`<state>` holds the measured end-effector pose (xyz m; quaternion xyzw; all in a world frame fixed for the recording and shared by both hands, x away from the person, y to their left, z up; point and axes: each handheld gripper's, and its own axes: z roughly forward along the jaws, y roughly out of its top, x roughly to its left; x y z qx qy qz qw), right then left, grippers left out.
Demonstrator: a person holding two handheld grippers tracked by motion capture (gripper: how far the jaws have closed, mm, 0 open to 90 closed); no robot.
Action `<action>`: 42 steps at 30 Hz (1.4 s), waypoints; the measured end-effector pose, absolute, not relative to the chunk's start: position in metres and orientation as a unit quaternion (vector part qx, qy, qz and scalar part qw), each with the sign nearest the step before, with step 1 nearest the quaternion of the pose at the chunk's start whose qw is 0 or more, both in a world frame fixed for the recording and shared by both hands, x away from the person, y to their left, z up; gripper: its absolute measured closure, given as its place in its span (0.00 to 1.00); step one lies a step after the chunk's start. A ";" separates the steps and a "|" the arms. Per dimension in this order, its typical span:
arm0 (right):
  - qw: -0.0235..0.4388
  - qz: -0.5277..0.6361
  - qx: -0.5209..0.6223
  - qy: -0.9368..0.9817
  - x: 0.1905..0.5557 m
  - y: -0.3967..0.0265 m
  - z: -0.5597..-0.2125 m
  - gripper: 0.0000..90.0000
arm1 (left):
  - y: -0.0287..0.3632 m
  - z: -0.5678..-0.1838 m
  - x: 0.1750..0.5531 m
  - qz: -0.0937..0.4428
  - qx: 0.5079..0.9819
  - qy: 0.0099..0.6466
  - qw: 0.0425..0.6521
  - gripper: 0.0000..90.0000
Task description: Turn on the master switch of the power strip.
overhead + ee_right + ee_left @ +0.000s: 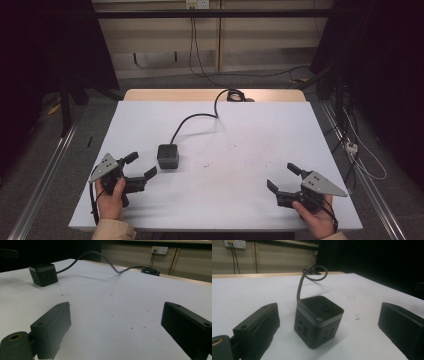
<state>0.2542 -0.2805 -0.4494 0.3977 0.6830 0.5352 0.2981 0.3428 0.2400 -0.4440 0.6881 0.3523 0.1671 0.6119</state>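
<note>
A black cube power socket sits on the white tabletop, left of centre, and its dark cable curls away to the far edge. My left gripper stands open at the front left, jaws spread just short of the cube. In the left gripper view the cube lies between and a little beyond the two jaws, its socket faces toward me. My right gripper rests open at the front right, with nothing between its jaws. The right gripper view has the cube far off at upper left.
The cable coils on the wooden strip at the table's far edge; the same coil appears in the right gripper view. Small dark specks dot the tabletop. Metal rails run along both sides, and loose wires lie on the floor at right.
</note>
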 end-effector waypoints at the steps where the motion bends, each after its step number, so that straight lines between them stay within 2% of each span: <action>1: 0.298 0.535 0.397 0.683 0.254 -0.280 -0.449 0.09 | 0.240 -0.444 0.343 0.168 0.689 0.353 0.610 0.04; 42: 0.298 0.536 0.396 0.683 0.254 -0.279 -0.449 0.09 | 0.225 -0.439 0.350 0.168 0.700 0.333 0.609 0.04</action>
